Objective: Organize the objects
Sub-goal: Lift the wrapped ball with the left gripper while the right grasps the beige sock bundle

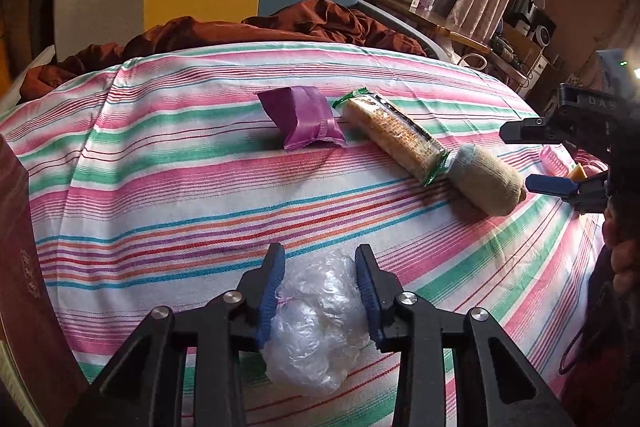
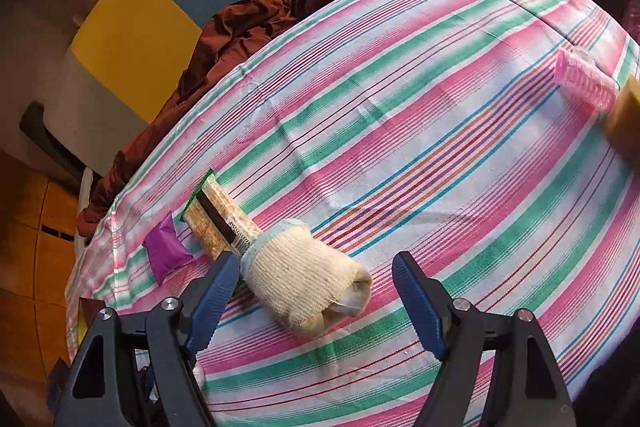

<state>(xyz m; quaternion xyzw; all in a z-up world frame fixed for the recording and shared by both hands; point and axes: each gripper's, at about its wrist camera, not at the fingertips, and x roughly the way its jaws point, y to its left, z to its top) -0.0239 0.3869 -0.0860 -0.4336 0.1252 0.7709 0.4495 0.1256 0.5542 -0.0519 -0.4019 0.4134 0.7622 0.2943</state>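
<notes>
My left gripper (image 1: 320, 255) is shut on a crumpled clear plastic bag (image 1: 316, 323) that rests on the striped sheet (image 1: 160, 187). Ahead lie a purple packet (image 1: 306, 119), a cracker pack (image 1: 394, 135) and a rolled cream glove (image 1: 484, 179) in a row. My right gripper (image 2: 316, 267) is open, its jaws either side of the rolled glove (image 2: 304, 279), not touching it. It also shows in the left wrist view (image 1: 516, 157) at the right edge. The cracker pack (image 2: 218, 215) and purple packet (image 2: 166, 249) lie beyond the glove.
A pink hair roller (image 2: 584, 81) and a tan block (image 2: 626, 123) lie at the sheet's right edge. A dark red box (image 1: 20, 267) stands at the left. A rust-coloured blanket (image 1: 240, 31) is bunched by the headboard. A cluttered desk (image 1: 516, 39) stands beyond.
</notes>
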